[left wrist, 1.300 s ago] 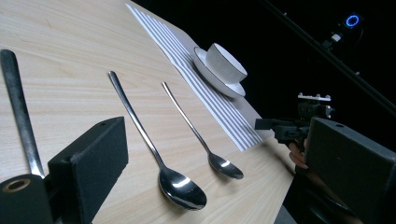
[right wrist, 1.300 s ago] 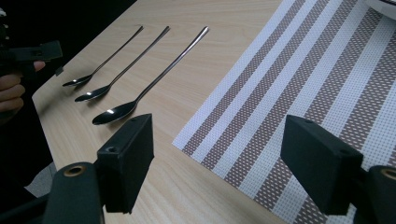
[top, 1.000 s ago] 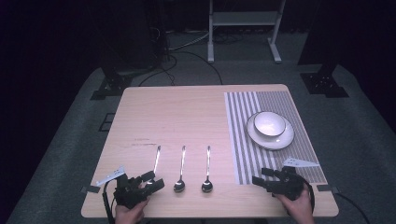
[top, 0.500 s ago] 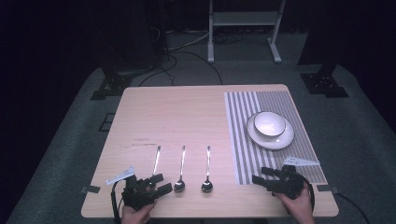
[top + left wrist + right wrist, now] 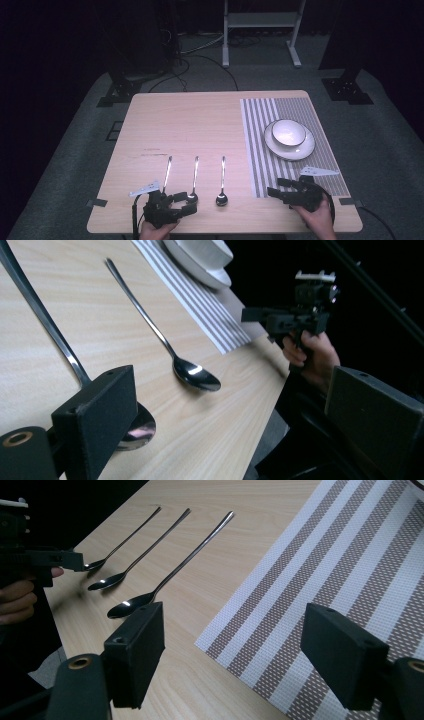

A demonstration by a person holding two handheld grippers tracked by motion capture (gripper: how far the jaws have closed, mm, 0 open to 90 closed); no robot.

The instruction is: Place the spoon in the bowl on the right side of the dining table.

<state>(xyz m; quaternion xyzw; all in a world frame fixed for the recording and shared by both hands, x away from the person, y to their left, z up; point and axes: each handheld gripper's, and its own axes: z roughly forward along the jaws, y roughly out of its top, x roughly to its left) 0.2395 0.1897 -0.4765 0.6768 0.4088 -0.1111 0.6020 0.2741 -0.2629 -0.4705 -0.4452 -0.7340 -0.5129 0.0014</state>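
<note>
Near the front edge of the worktop [image 5: 200, 120], three spoons lie side by side, handles pointing away. Just by the bowl of the middle spoon [image 5: 194, 181] the left gripper [image 5: 183, 204] hovers with fingers spread open, holding nothing. Well apart on the striped placemat [image 5: 320, 165], the right gripper [image 5: 276, 190] also has open, empty fingers, aimed toward the right spoon [image 5: 172, 571].

3 spoons: left spoon [image 5: 166, 172], middle spoon [image 5: 194, 181], right spoon [image 5: 222, 183]. 1 bowl [image 5: 288, 132], 1 plate [image 5: 305, 148], 1 striped placemat [image 5: 260, 150], 1 table [image 5: 190, 120].
</note>
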